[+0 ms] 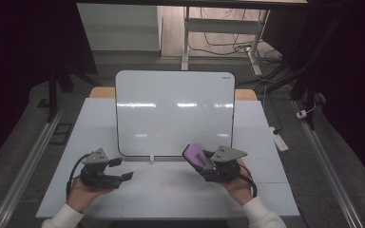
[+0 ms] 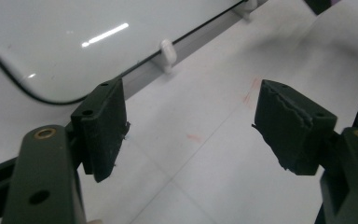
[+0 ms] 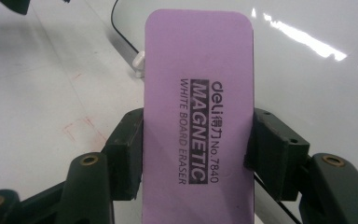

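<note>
A purple magnetic whiteboard eraser [image 1: 198, 156] [image 3: 198, 93] sits between the jaws of my right gripper [image 1: 205, 165] [image 3: 198, 149], which is shut on its long sides. The printed face is toward the camera. The eraser hovers just in front of the lower right edge of a white whiteboard [image 1: 173, 111] [image 3: 307, 70] lying on the table. My left gripper [image 1: 122, 169] [image 2: 191, 126] is at the front left of the table, open, with nothing between its pads. It points toward the board's lower left corner [image 2: 51, 42].
The white table [image 1: 171, 190] carries faint red marks [image 2: 251, 91] in front of the board. A small white clip [image 1: 150, 158] [image 2: 167, 51] [image 3: 139, 60] sits at the board's near edge. Beyond the table are desk legs and cables on the floor [image 1: 228, 45].
</note>
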